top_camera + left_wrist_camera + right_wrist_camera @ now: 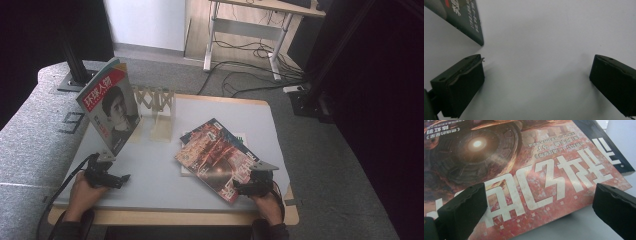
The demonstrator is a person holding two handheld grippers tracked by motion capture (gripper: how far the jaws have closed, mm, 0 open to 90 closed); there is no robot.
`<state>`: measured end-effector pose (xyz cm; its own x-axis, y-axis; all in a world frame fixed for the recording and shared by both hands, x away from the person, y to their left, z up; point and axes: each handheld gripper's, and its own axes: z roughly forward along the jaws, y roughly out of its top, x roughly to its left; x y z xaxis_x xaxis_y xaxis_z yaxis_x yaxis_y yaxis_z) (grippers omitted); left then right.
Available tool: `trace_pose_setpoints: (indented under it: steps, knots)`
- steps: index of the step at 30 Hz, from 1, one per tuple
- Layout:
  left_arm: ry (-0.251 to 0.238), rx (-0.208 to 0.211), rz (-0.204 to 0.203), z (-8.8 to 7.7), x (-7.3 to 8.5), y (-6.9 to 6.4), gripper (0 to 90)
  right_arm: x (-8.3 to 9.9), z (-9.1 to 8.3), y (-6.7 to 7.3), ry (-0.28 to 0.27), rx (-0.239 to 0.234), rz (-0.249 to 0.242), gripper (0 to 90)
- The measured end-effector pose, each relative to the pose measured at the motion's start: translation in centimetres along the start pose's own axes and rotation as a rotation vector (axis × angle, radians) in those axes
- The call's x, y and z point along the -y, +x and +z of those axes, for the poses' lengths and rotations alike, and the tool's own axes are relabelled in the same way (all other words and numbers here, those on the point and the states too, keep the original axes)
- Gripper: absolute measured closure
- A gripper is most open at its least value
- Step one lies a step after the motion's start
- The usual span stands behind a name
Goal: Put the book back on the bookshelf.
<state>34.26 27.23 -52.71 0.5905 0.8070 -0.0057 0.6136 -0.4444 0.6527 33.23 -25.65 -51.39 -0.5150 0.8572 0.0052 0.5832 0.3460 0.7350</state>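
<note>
A magazine with a red banner and a portrait cover [111, 104] stands tilted at the table's left; I cannot tell what props it. Its dark lower corner [467, 23] shows just beyond my left gripper [120, 180], which is open over bare grey table [536, 77]. A red-orange magazine [217, 160] lies on top of a dark-covered one [216, 125] at the centre right. My right gripper [240, 189] is at its near corner, open. Its jaws straddle the cover's large white lettering [539, 205] without closing on it. The dark magazine's edge [605, 153] peeks out underneath.
A wooden lattice rack [156, 102] stands at the back of the grey table top [150, 175], right beside the upright magazine. Beyond the table are a desk frame [212, 35], loose cables [250, 70] on the floor and a black post [75, 55] at the left.
</note>
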Motion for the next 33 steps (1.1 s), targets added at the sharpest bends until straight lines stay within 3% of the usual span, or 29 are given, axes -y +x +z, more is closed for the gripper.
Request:
trace_pose_setpoints:
  steps: [15,24,33]
  knots:
    - [0.0,0.0,0.0,0.0,0.0,0.0,0.0,-2.3,1.7,-1.5,0.01,-0.014,-0.011,0.0]
    - [0.0,0.0,0.0,0.0,0.0,0.0,0.0,-4.4,3.7,-2.7,0.02,-0.052,-0.009,0.0]
    - [0.0,0.0,-0.001,0.0,0.0,0.0,0.0,-6.2,5.6,-3.1,0.024,-0.051,-0.01,0.0]
